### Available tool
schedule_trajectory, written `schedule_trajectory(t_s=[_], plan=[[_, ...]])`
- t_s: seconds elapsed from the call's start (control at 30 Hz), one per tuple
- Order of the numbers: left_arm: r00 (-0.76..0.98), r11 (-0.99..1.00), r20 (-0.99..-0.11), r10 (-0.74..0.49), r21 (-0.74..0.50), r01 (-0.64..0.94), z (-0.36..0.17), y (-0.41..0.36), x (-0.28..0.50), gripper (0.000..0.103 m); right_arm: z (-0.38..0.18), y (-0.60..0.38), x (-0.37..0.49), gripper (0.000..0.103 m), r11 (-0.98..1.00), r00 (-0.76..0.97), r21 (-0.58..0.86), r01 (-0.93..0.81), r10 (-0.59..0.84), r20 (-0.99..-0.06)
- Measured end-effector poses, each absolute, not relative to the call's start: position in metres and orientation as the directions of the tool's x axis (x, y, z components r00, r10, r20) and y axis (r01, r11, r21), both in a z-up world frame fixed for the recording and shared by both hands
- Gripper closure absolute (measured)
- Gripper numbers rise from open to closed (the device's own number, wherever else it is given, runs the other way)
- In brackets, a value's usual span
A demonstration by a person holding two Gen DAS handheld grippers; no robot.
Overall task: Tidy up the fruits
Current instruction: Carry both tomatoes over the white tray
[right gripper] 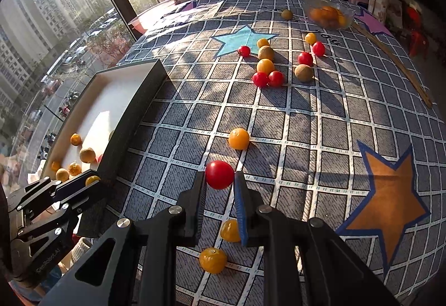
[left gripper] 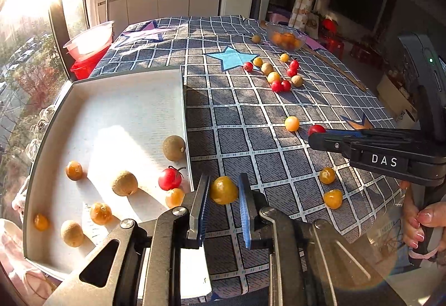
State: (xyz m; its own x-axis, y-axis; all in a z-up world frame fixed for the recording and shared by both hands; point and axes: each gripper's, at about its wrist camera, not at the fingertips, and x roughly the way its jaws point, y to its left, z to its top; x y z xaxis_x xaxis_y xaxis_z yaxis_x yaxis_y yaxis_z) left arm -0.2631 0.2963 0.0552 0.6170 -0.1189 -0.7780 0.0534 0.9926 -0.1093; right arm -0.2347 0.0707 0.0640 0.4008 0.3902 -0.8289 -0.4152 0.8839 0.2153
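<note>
My left gripper (left gripper: 223, 190) is shut on a yellow-orange fruit (left gripper: 223, 190), held just right of the white tray's (left gripper: 125, 99) near corner. The tray holds several fruits: brown longans (left gripper: 174, 148), a red cherry tomato (left gripper: 169, 179) and small orange ones (left gripper: 74, 170). My right gripper (right gripper: 220, 176) is shut on a red cherry tomato (right gripper: 219, 174) above the checked cloth; it also shows in the left wrist view (left gripper: 316, 130). Loose orange fruits (right gripper: 239, 138) (right gripper: 213, 260) lie near it. A cluster of red, yellow and brown fruits (right gripper: 266, 66) lies further back.
A glass bowl of orange fruits (right gripper: 329, 16) stands at the far right, next to a long wooden stick (right gripper: 395, 63). A lone brown fruit (right gripper: 286, 14) lies near the bowl. A red bucket with a clear tub (left gripper: 89, 55) stands beyond the table by the window.
</note>
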Motion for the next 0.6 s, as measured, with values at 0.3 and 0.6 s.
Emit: schedule_trajectory(t_s=[0.3,0.6], plan=[[0.646,0.993,-0.763,-0.012,-0.084,-0.080,0.068,0.367,-0.247,0.082,0.079,0.148,-0.226,0.082,0.825,0.363,0.214,-0.523,0.443,-0.820],[0.598,0.979,-0.798,0.079,-0.051,-0.198,0.059,0.425,-0.209,0.082,0.075,0.220,-0.204,0.082,0.772,0.300,0.232,-0.591,0.478,-0.825]])
